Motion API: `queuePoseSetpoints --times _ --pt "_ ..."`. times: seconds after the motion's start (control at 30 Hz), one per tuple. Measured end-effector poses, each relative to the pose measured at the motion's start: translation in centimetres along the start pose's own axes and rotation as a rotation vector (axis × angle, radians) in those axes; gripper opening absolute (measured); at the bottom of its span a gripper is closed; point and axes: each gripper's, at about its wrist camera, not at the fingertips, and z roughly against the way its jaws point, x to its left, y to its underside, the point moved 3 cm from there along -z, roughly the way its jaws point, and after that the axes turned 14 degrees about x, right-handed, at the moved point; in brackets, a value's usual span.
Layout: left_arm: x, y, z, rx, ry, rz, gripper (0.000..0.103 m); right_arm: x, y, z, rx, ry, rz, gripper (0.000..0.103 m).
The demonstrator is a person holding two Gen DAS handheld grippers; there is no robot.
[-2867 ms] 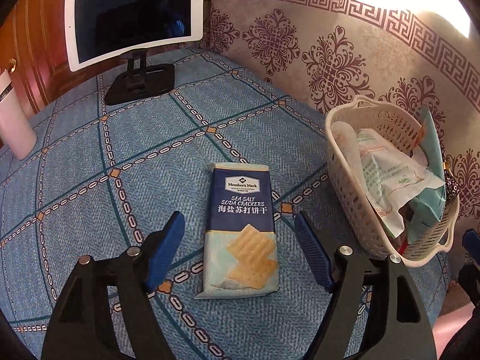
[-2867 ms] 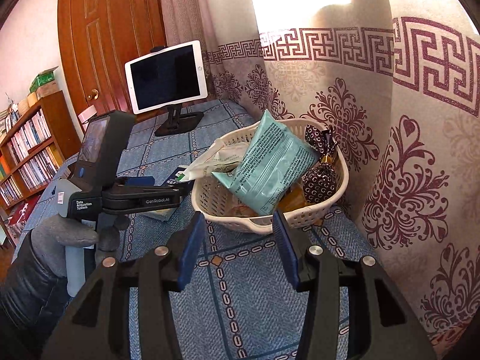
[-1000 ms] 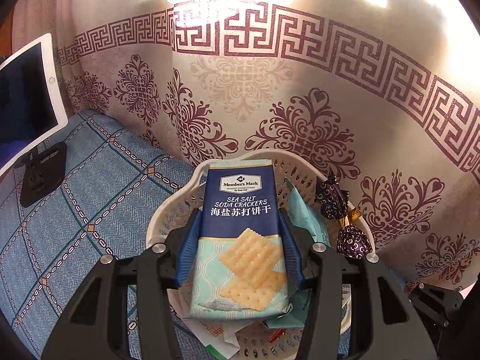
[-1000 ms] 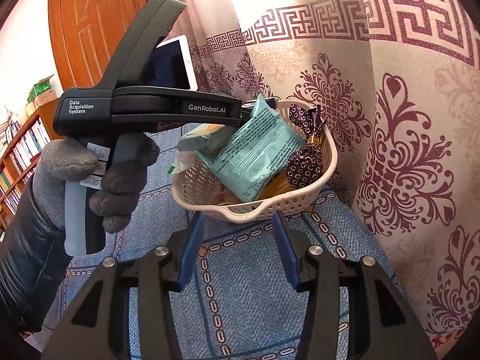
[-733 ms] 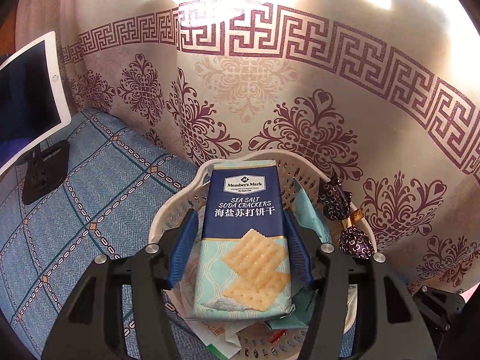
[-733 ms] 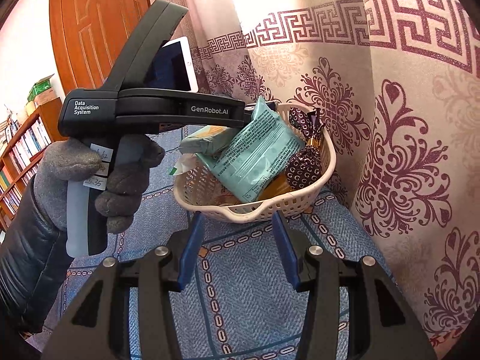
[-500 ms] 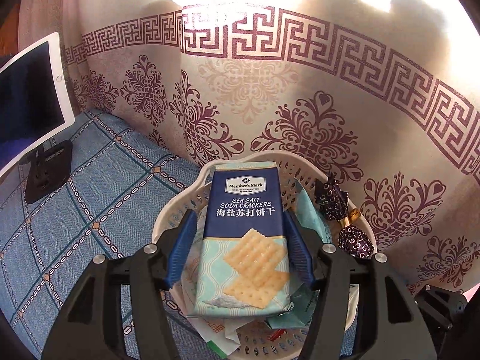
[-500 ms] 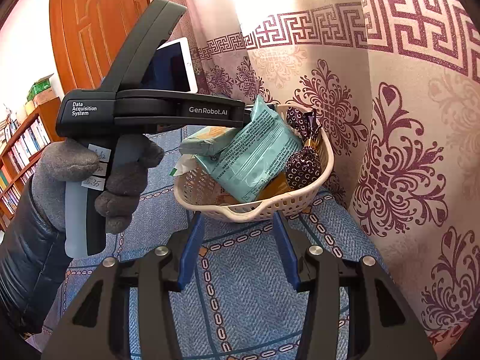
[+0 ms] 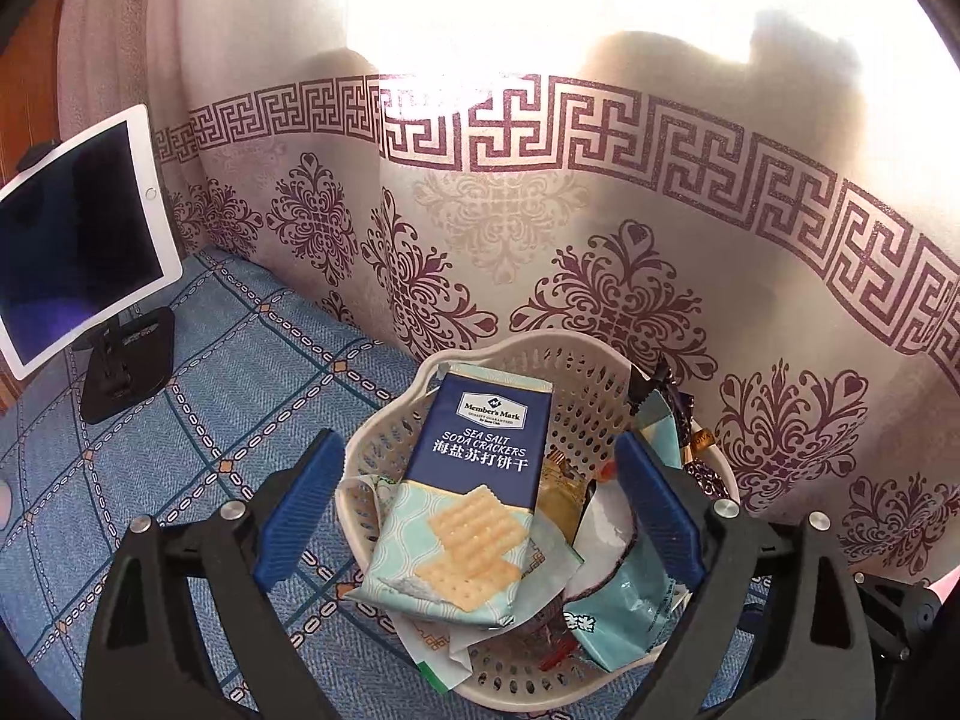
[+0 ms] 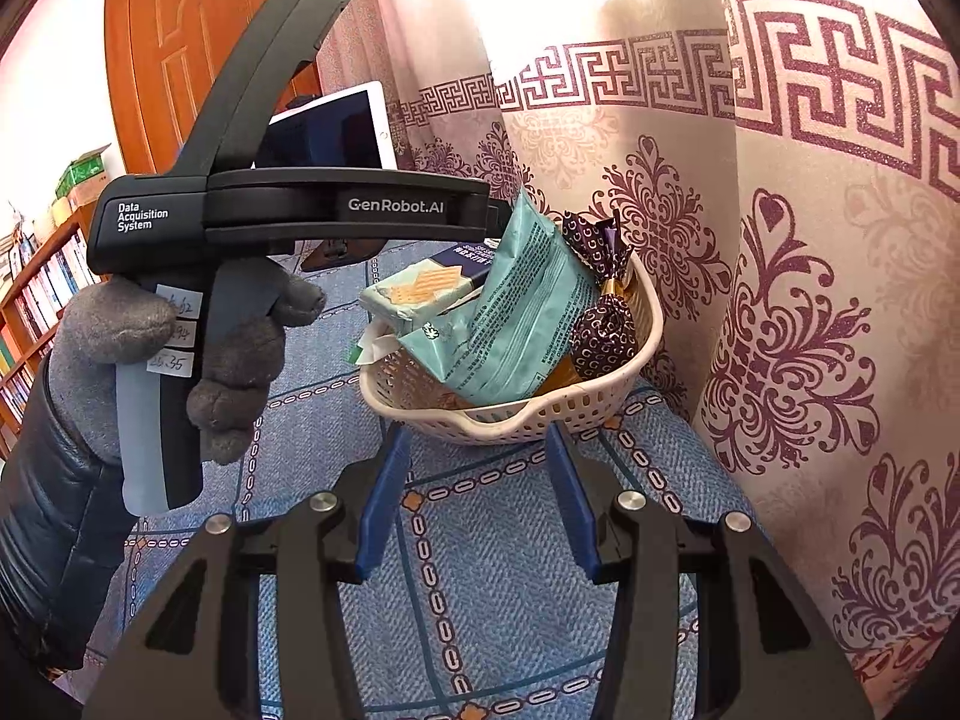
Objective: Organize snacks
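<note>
"Member's Mark Sea Salt Soda Crackers" is read on the cracker pack (image 9: 474,492), laid in the basket (image 9: 606,372) between the just-widened, untouching left claw (image 9: 480,510); the right claw (image 10: 474,498) is held narrow, empty.

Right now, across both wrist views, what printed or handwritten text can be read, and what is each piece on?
"Member's Mark", "SEA SALT SODA CRACKERS", "海盐苏打饼干": navy and pale-teal cracker packet in the cream plastic basket.
"Data Acquisition System": black handle of the left gripper.
"GenRobot.AI": the same gripper's black side bar.
"26.35": white handwritten sticker; the two stickers above it are unclear.
Teal foil snack bag: print too small to read.
</note>
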Motion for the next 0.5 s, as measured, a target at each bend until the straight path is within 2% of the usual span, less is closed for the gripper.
queuePoseSetpoints --times 0.23,0.43,0.5 --pt "-0.4 0.4 2.1 -0.045 -0.064 -0.008 0.097 0.5 -0.1 0.7 -0.007 0.011 -0.001 0.051" --pt "-0.1 1.4 4.1 -0.091 -0.18 0.005 0.1 0.6 0.1 0.9 -0.001 0.026 -0.026 0.077" --pt "0.2 1.9 4.6 -0.093 -0.227 0.02 0.1 0.6 0.1 0.9 0.004 0.027 -0.034 0.081"
